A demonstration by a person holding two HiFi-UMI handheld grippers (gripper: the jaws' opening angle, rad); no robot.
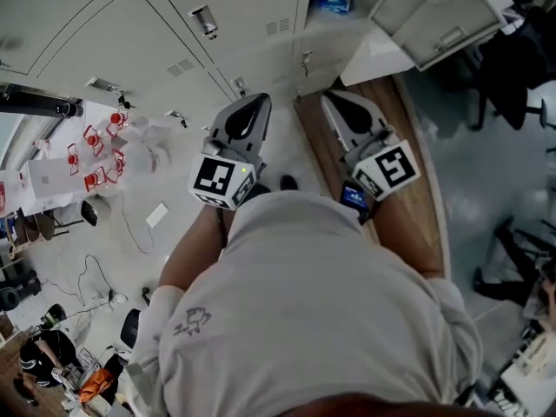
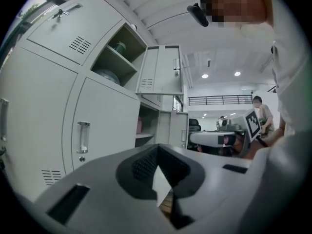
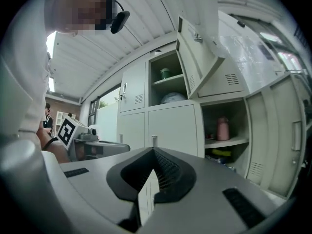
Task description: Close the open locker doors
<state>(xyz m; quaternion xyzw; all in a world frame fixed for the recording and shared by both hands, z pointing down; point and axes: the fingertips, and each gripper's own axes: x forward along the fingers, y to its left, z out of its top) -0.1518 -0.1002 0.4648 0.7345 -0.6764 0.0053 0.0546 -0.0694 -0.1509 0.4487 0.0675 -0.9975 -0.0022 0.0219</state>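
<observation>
- Upper locker door [image 3: 197, 52] hangs swung out; lower compartment [image 3: 229, 152] beside it is also open, with a pink bottle [image 3: 223, 128] on its shelf.
- Right gripper [image 3: 153, 151], left gripper [image 2: 157, 146]: jaws together, empty, probably for pushing rather than grasping.
- Both level, neither touching a door.

Left gripper [image 1: 259, 102] and right gripper [image 1: 335, 98] held level, jaws closed

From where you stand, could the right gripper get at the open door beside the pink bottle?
Probably yes. Nothing stands between the right gripper and the open door by the pink bottle, and its shut jaws hold nothing. It does not touch the door yet.
</observation>
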